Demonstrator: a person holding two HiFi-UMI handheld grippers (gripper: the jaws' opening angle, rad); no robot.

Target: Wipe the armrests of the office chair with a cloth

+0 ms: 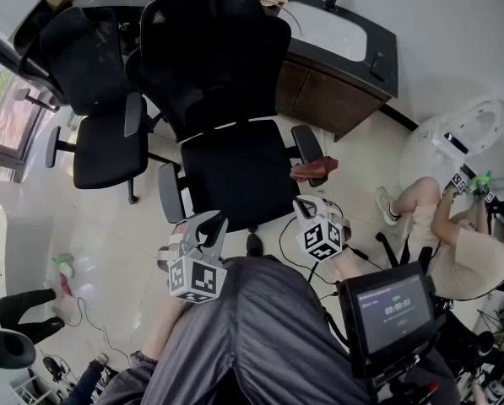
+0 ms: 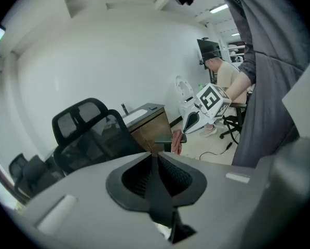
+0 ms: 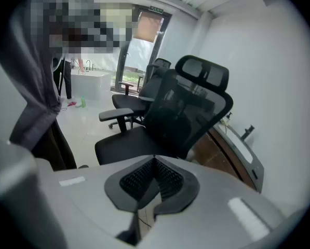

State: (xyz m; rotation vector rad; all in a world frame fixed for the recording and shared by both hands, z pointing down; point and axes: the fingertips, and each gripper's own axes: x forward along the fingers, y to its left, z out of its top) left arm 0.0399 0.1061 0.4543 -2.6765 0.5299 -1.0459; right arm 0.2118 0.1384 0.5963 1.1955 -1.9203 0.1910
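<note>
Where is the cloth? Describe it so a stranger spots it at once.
Start at the big black chair nearest the person, before the sink counter. On its armrest at the picture's right lies the cloth: crumpled, reddish-brown, the only coloured thing on either chair.

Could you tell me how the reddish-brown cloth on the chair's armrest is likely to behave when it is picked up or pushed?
The cloth is probably floppy: it lies crumpled and drapes over the armrest. It looks thin, so it is likely light. Pushed sideways, it might slide off that narrow armrest.
</note>
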